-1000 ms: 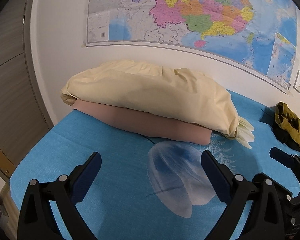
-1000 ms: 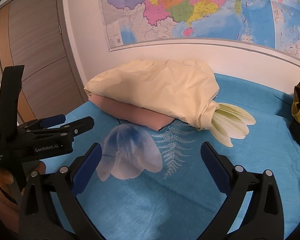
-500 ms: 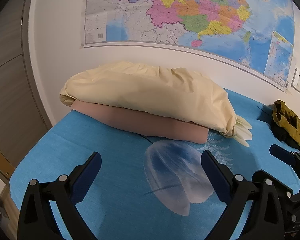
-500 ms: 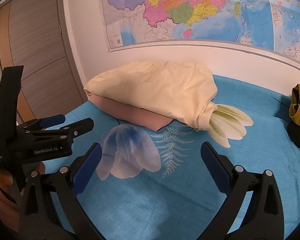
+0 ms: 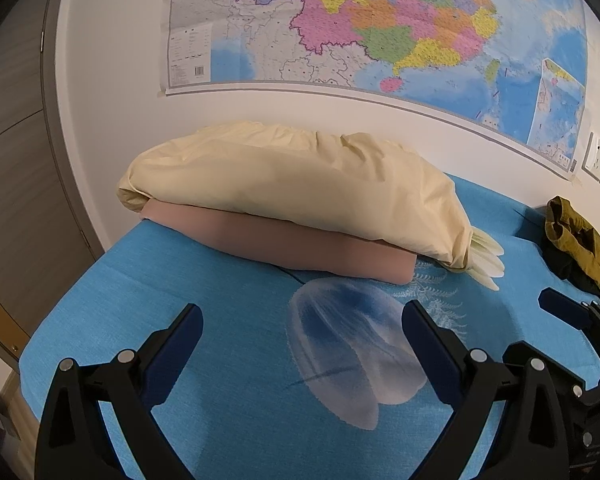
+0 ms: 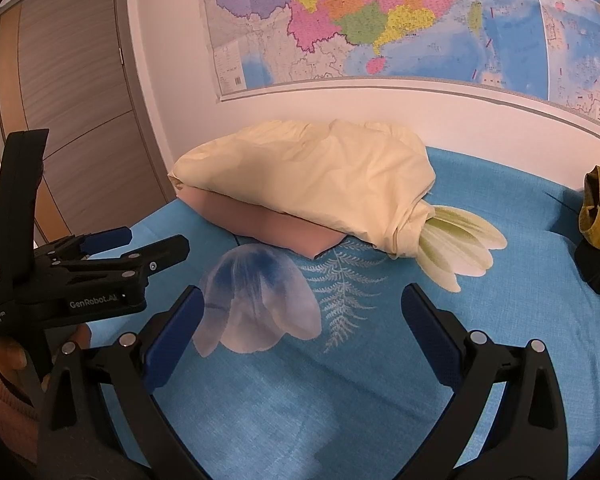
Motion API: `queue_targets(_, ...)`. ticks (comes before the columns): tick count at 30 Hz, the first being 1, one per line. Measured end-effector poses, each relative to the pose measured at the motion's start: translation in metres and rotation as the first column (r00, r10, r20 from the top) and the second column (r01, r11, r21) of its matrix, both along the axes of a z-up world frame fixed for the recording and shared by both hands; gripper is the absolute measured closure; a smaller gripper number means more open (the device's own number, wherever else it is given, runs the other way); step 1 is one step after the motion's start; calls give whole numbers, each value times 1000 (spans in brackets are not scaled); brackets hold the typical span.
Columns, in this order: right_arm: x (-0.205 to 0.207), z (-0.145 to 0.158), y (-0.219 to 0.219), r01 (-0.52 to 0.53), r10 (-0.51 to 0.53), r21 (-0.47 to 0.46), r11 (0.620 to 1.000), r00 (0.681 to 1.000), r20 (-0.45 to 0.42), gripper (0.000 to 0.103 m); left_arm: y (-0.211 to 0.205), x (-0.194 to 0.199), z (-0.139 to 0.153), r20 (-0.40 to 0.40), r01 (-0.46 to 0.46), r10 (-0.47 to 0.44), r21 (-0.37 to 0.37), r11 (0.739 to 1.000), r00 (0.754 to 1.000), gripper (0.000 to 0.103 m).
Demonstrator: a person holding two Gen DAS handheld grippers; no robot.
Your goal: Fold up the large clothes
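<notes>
On the bed: a turquoise woven sheet (image 6: 380, 380) lies flat and smooth, printed with a pale blue-white flower (image 6: 256, 300), a white fern sprig (image 6: 340, 292) and cream-green petals (image 6: 456, 248).
Bedding stack: a cream-yellow pillow (image 5: 292, 192), soft and wrinkled, rests on a smooth pinkish-beige pad (image 5: 300, 244) near the wall; the cream cover bunches at its right end, over the printed petals.
Garment: an olive-mustard piece of clothing (image 5: 580, 244) lies crumpled in a heap at the far right of the bed, well apart from the pillows, with dark fabric beneath it; its full shape runs out of frame.
Left gripper (image 5: 300, 344): black plastic frame with blue pads, fingers spread wide, holding nothing, hovering over the printed flower; seen from the right wrist camera it sits at the left, labelled "GenRobot.AI".
Right gripper (image 6: 300, 320): same build, fingers spread wide and bare, above the sheet near the fern print.
Hand (image 6: 8, 356): part of one shows under the left tool, beside a ribbed orange-brown sleeve.
Wall: white, with a glossy coloured map (image 6: 400, 16).
Door: grey-brown wood-grain panels (image 6: 72, 80) at left.
</notes>
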State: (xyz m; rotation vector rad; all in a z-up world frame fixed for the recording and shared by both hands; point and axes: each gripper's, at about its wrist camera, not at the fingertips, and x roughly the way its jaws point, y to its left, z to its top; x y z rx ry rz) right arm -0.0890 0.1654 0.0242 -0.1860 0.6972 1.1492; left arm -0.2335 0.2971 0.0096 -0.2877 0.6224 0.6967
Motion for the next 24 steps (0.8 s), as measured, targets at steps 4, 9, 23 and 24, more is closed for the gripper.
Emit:
queue_targets(4,0,-1,0,-2,2,-3,1000,1000,-2,6,-1,0,-1,-2,1,-1,2,1000,1000,7)
queue_targets(9,0,-2,0,-4,4,-6,1000,1000,-5,6,0,0,-2,-5,5,-5,2,1000,1000,7)
queue_targets(23,0,-2,-1,1,-1,0,1000,1000,-5,6,-2,2,-3,-9,9,-9,6,1000,1000,7)
queue_targets(24,1,-2,-1,1,-1,0,1000,1000,-5,6,-2,2,-3,-9,9,-9,6,1000,1000,7)
